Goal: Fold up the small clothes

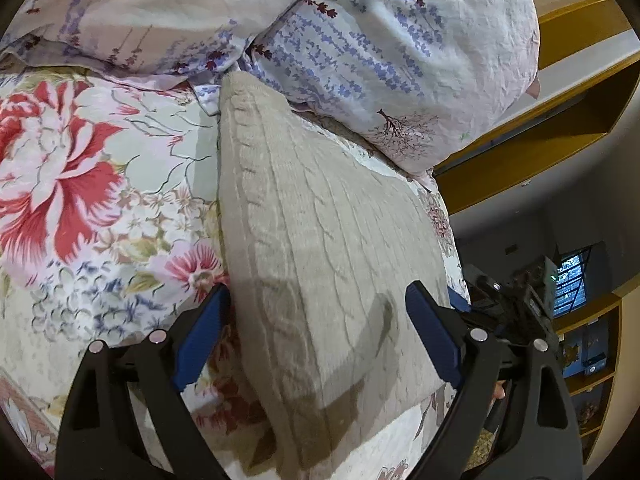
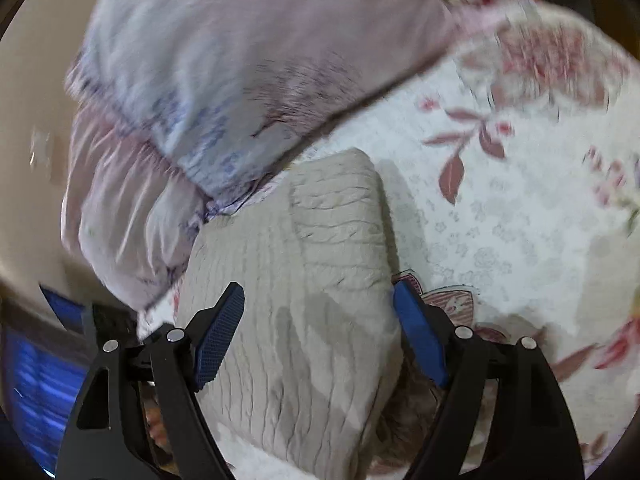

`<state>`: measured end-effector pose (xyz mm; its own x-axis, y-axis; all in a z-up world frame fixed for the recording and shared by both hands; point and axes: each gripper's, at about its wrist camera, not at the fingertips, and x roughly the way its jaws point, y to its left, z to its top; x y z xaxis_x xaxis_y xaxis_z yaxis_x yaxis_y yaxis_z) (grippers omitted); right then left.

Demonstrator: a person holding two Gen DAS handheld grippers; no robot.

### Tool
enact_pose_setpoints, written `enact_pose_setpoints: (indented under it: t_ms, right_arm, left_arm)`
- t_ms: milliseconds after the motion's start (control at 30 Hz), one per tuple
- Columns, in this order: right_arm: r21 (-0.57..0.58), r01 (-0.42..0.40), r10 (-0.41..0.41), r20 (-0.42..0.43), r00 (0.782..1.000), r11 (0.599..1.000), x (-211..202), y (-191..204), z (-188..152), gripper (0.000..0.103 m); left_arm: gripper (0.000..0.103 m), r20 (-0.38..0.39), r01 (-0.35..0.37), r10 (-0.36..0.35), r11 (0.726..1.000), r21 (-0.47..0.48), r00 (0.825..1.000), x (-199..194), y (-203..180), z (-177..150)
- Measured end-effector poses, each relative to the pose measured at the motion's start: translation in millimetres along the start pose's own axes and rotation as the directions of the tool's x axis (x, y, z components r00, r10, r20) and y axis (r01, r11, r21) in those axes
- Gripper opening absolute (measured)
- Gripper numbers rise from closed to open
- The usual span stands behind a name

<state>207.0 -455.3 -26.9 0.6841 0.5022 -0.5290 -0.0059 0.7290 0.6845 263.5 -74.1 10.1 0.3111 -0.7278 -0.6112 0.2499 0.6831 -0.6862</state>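
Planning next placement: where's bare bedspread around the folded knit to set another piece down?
Free: the floral bedspread left of the beige knit in the left wrist view, and the pale stretch to its right in the right wrist view. Crowded: the far end, where the pillows butt against the knit's tip.

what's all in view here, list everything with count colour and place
knit garment: one, beige cable knit, folded into a long shape on the bedspread, far end against the pillows
pillows: two, pale with lavender sprigs, at the head of the bed
bedspread: one, white with red and pink flowers, under everything
shelving: yellow-brown, on the wall right of the bed
left gripper: black, blue pads, open over the garment
right gripper: black, blue pads, open over the garment
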Motion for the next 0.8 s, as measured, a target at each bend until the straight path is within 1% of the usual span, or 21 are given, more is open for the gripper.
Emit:
enact_pose_setpoints:
  t_ms: [167, 300, 400, 467, 633, 700, 767, 800]
  right_arm:
    - [0.035, -0.010, 0.010, -0.013, 1.000, 0.999, 14.8, -11.8, 4.1, 0.078]
    - [0.048, -0.044, 0.045, -0.026, 0.999, 0.998, 23.2, -18.5, 5.4, 0.077]
    - [0.049, -0.078, 0.080, -0.046, 0.996, 0.996, 26.9, -18.0, 6.0, 0.070]
    - [0.049, -0.098, 0.101, -0.064, 0.993, 0.994, 30.8, -16.2, 5.2, 0.064]
    - [0.023, -0.119, 0.120, -0.088, 0.989, 0.993, 34.6, -11.0, 2.3, 0.059]
    - [0.020, -0.122, 0.123, -0.090, 0.988, 0.992, 35.9, -10.6, 1.9, 0.059]
    - [0.017, -0.125, 0.126, -0.092, 0.988, 0.992, 36.6, -11.4, 1.4, 0.056]
    - [0.014, -0.125, 0.126, -0.093, 0.988, 0.992, 37.5, -11.1, 0.7, 0.055]
  left_arm:
    - [0.089, -0.007, -0.019, 0.019, 0.999, 0.034, 1.000, 8.8, -3.2, 4.6]
    - [0.088, -0.023, -0.037, 0.039, 0.997, 0.063, 0.999, 18.9, -6.6, 7.7]
    - [0.088, -0.024, -0.057, 0.060, 0.993, 0.099, 0.998, 22.8, -10.9, 8.7]
    - [0.088, -0.026, -0.069, 0.072, 0.991, 0.116, 0.997, 25.4, -13.2, 9.7]
    - [0.088, -0.035, -0.099, 0.106, 0.983, 0.158, 0.994, 31.6, -18.6, 12.4]
    - [0.088, -0.038, -0.103, 0.111, 0.981, 0.165, 0.993, 34.1, -19.7, 13.7]
    - [0.087, -0.039, -0.104, 0.112, 0.980, 0.167, 0.993, 34.9, -19.6, 14.2]
    - [0.086, -0.040, -0.103, 0.111, 0.981, 0.165, 0.993, 35.0, -19.2, 14.4]
